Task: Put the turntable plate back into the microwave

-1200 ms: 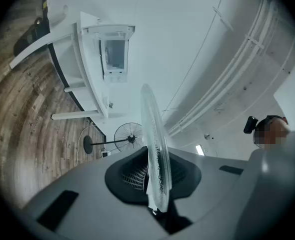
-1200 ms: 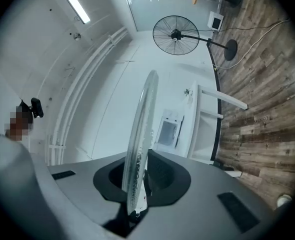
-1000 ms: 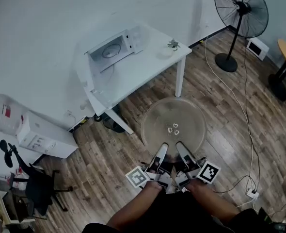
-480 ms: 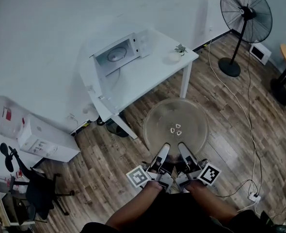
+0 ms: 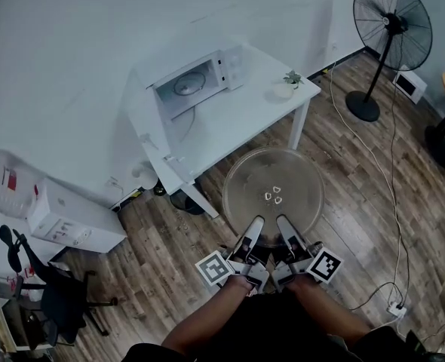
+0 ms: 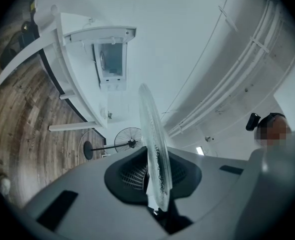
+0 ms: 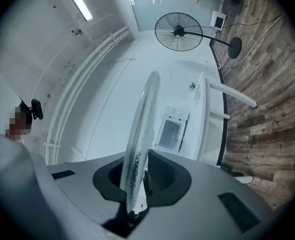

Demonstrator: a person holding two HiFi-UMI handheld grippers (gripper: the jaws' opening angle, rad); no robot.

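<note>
Between the left jaws: the left gripper [image 6: 155,178] pinches the rim of the turntable plate [image 6: 152,129]; the glass runs edge-on through the gap in the dark pads.
Between the right jaws: the right gripper [image 7: 136,178] is clamped on the same plate [image 7: 141,129] in the same way, with the rim seated deep in the jaws.
Grippers, head view: left gripper [image 5: 254,229] and right gripper [image 5: 283,227] sit side by side at the plate's 6 o'clock edge. Their marker cubes [image 5: 215,269] flare out toward 7 and 5 o'clock.
Turntable plate: a clear glass disc [image 5: 274,176] held roughly level in the air over the wooden floor [image 5: 358,194], with three small nubs [image 5: 273,196] near its middle.
Microwave: a white microwave [image 5: 196,80] at 11 o'clock from the plate, well apart from it, with its cavity open to view.
Table: a white table [image 5: 237,123] carrying the microwave; one leg comes down near the plate's 10 o'clock side.
Beyond: a small potted plant [image 5: 289,81] stands on the table's end at 12 o'clock, and a standing fan [image 5: 392,23] is at 1 o'clock.
</note>
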